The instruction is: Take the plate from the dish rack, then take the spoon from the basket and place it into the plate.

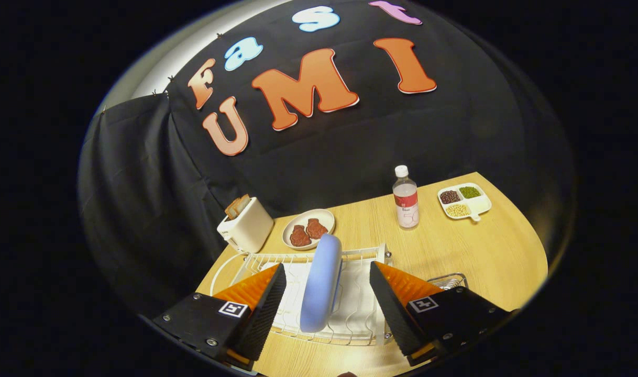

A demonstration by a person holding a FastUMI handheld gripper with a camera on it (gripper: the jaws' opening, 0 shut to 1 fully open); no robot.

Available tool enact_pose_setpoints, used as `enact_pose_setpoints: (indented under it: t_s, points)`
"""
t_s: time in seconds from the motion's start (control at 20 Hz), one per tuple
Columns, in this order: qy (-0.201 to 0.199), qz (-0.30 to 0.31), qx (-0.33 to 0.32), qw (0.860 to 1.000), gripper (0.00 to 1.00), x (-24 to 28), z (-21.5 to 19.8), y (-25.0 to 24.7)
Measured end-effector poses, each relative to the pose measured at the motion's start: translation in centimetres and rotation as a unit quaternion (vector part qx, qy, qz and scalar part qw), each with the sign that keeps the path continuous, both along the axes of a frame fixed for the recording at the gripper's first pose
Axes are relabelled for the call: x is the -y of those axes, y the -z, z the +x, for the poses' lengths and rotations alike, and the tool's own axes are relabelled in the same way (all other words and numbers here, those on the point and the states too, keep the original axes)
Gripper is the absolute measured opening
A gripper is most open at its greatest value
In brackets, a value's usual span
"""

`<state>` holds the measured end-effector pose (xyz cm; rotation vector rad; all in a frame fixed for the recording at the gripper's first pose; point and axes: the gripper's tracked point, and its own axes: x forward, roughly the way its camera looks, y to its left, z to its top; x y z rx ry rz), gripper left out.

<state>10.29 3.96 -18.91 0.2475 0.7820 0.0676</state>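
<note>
Toaster (247, 226): a white toaster stands at the far left of the wooden table (486, 251), close to the black cloth wall, with slices of toast (237, 206) poking out of its top.
Round dish (308, 229): a pale oval dish sits just right of the toaster, beyond the rack, holding two reddish-brown pieces of food.
Dish rack (350, 309): a white wire rack lies on the table just ahead of the fingers, with a white liner under its wires.
Plate (321, 283): a light blue plate stands on edge in the rack, seen edge-on and leaning slightly, its top rim near the rack's far rail.
Gripper (327, 301): the two fingers are spread wide apart, one on each side of the upright plate, neither touching it; the plate sits in the gap between them.
Basket (450, 281): a wire basket peeks out just behind the right-hand finger, beside the rack; its contents cannot be made out.
Bottle (406, 198): a clear bottle with a white cap and a red label stands upright farther back, right of the round dish.
Divided tray (464, 201): a white tray with three compartments lies at the far right, holding dark red, green and pale yellow beans, one kind per compartment.
</note>
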Motion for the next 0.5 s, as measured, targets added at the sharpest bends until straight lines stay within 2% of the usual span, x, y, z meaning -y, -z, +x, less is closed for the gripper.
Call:
enact_pose_setpoints:
  t_s: [0.2, 0.5]
  points:
    - [-0.007, -0.008, -0.055, 0.998, 0.96, -1.3, 0.7, 4.0]
    - [-0.009, -0.044, -0.122, 0.991, 0.79, -2.5, 0.8, 8.4]
